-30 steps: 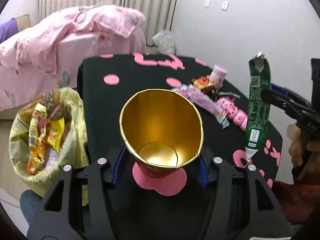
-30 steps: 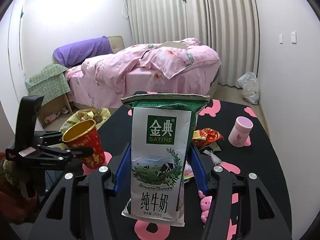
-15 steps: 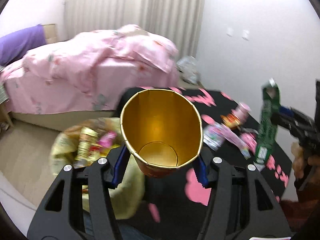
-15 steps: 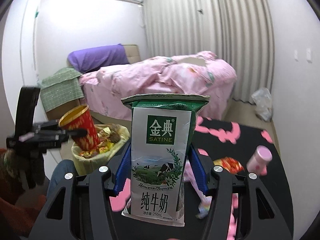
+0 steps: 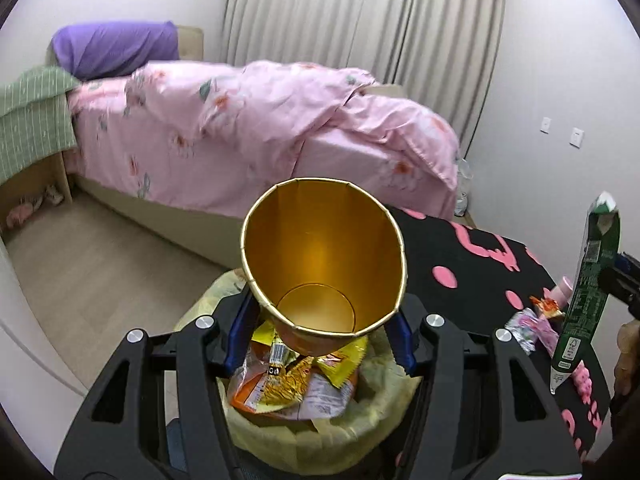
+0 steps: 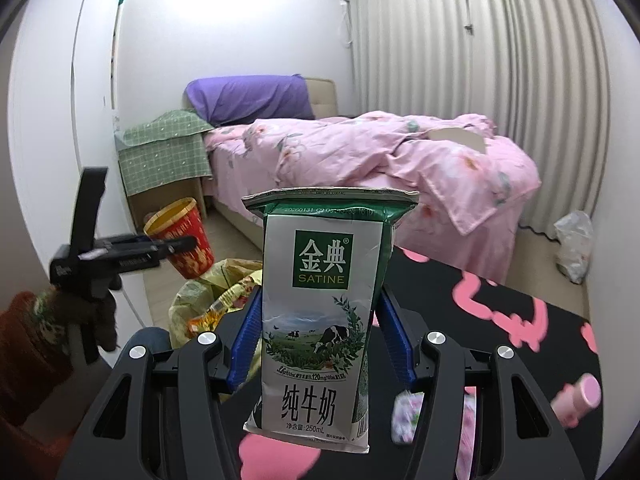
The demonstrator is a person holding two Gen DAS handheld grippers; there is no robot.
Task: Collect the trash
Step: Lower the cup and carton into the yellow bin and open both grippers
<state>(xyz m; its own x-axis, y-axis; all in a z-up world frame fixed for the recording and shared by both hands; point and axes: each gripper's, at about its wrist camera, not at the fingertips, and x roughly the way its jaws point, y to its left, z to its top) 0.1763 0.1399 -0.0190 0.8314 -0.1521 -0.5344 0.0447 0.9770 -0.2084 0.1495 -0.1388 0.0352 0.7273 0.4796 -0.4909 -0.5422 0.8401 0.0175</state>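
My left gripper (image 5: pixel 320 320) is shut on a red paper cup (image 5: pixel 324 264) with a gold inside, and holds it upright right above the yellow trash bag (image 5: pixel 384 392) full of snack wrappers. From the right wrist view the same cup (image 6: pixel 180 240) hangs over the bag (image 6: pixel 192 300) at the left. My right gripper (image 6: pixel 316 340) is shut on a green and white milk carton (image 6: pixel 320 312), upright and above the black table (image 6: pixel 520 340). In the left wrist view that carton (image 5: pixel 588 300) shows at the far right.
The black table (image 5: pixel 472 276) with pink shapes carries a pink bottle (image 6: pixel 580 396) and several wrappers (image 5: pixel 532 324). A bed with pink bedding (image 5: pixel 260 128) stands behind the bag, with bare floor (image 5: pixel 100 256) to its left. A white plastic bag (image 6: pixel 574 244) lies by the curtain.
Both grippers have swung left from over the table toward the bed. The cup has gone from above the table to above the trash bag. The carton has followed, held the same way.
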